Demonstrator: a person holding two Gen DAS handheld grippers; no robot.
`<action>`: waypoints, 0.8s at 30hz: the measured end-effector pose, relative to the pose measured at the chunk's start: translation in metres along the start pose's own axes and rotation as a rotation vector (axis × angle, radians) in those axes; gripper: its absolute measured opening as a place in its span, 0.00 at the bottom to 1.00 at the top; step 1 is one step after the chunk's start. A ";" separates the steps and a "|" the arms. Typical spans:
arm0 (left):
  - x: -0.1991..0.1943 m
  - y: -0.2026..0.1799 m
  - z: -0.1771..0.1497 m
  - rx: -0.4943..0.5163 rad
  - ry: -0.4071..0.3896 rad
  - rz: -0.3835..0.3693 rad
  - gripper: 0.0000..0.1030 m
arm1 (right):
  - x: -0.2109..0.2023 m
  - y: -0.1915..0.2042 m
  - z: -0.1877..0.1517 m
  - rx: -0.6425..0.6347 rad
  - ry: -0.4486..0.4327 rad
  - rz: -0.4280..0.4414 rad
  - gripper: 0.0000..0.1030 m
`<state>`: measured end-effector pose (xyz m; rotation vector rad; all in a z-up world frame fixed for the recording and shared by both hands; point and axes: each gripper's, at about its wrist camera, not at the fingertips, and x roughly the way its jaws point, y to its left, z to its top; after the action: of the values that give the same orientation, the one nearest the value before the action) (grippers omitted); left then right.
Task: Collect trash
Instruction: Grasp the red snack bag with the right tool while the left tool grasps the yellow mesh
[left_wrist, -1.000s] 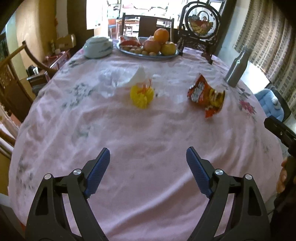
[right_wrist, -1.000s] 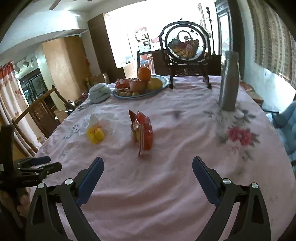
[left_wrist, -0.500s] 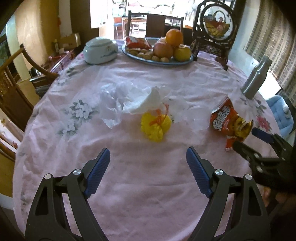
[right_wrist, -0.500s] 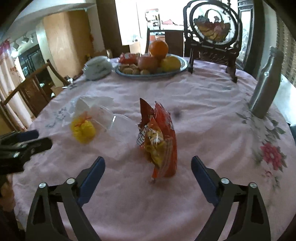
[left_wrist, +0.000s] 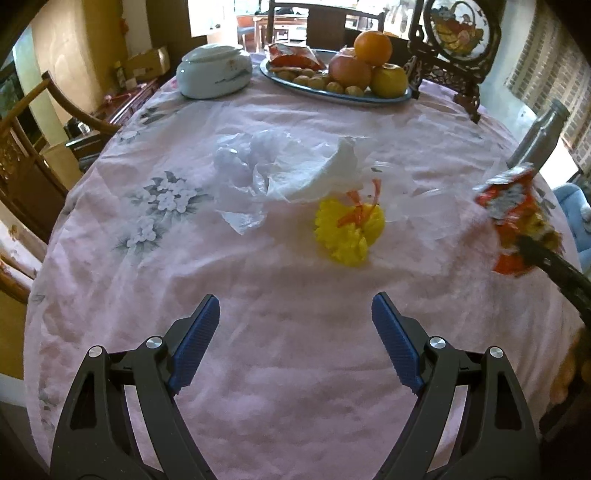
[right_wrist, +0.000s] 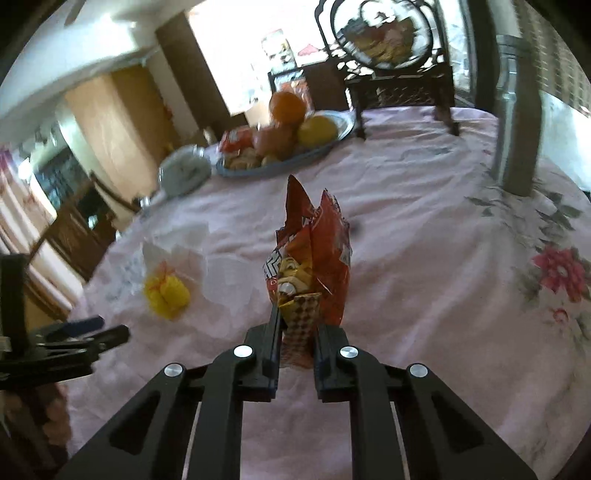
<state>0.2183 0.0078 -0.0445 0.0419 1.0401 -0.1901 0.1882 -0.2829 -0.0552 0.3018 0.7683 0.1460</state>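
Observation:
My right gripper (right_wrist: 295, 328) is shut on a red and yellow snack bag (right_wrist: 314, 254) and holds it upright above the pink tablecloth; the bag also shows at the right of the left wrist view (left_wrist: 515, 218). My left gripper (left_wrist: 295, 328) is open and empty, low over the cloth. Ahead of it lie a yellow crumpled wrapper with orange ribbon (left_wrist: 349, 230) and crumpled white tissue and clear plastic (left_wrist: 288, 173). The yellow wrapper also shows in the right wrist view (right_wrist: 166, 291), left of the bag.
A fruit plate (left_wrist: 391, 98) with oranges, apples and nuts stands at the back, a white lidded bowl (left_wrist: 214, 72) to its left, a framed ornament stand (left_wrist: 458, 40) and a metal bottle (right_wrist: 517, 114) on the right. Wooden chairs (left_wrist: 22, 140) ring the table.
My right gripper closed on the snack bag and raised it off the cloth. My left gripper moved forward toward the yellow wrapper and stayed open.

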 end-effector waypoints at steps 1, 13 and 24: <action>0.002 -0.001 0.002 -0.001 0.004 0.001 0.80 | -0.003 -0.002 -0.001 0.007 -0.015 0.003 0.15; 0.054 -0.034 0.031 0.098 0.039 0.099 0.80 | 0.001 -0.024 -0.007 0.054 -0.009 0.081 0.15; 0.072 -0.043 0.048 0.164 0.038 0.096 0.63 | -0.003 -0.017 -0.007 0.022 -0.002 0.119 0.16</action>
<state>0.2868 -0.0505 -0.0793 0.2445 1.0556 -0.1874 0.1816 -0.2986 -0.0638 0.3687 0.7503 0.2490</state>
